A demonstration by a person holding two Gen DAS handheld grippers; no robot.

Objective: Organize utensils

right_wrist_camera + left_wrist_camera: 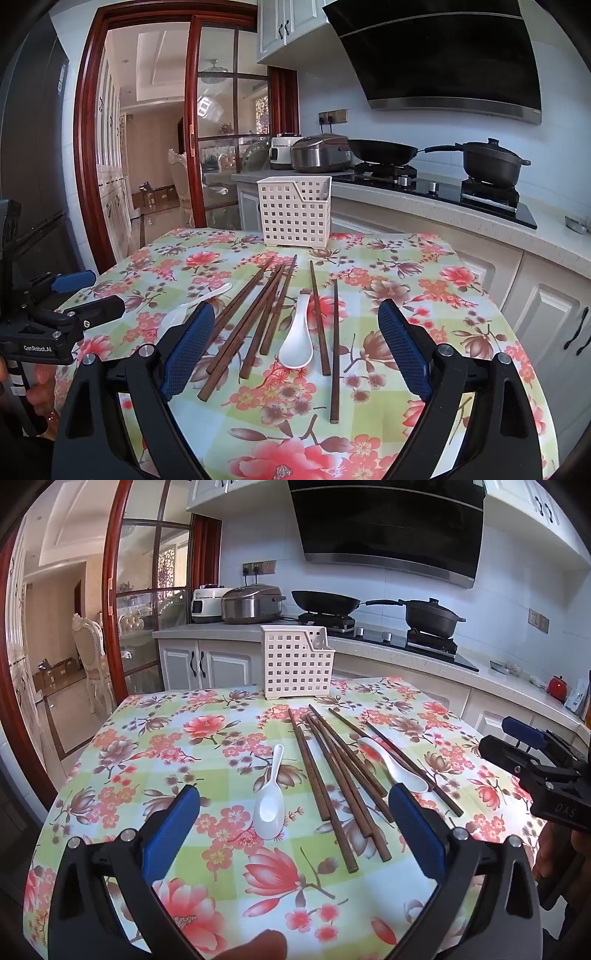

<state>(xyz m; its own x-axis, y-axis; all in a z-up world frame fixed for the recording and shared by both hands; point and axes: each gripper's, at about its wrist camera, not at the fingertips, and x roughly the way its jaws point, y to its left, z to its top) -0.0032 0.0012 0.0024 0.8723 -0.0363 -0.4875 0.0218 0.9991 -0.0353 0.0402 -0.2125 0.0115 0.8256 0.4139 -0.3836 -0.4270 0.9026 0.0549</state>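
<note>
Several brown wooden chopsticks (332, 775) (258, 314) lie fanned out on the floral tablecloth (166, 738) (424, 295). One white spoon (269, 805) (195, 302) lies left of them. A second white spoon (391, 764) (297, 339) rests among them. A white perforated holder (297, 664) (295, 212) stands empty at the table's far edge. My left gripper (295, 794) (92, 293) hovers open above the left spoon and the chopsticks. My right gripper (297, 309) (506, 744) is open too, over the second spoon, holding nothing.
Behind the table runs a kitchen counter (424, 657) with a wok (325, 600), a lidded pot (434, 616) and two rice cookers (251, 603). A red-framed glass door (110, 590) opens at the left. A red jar (557, 688) sits far right.
</note>
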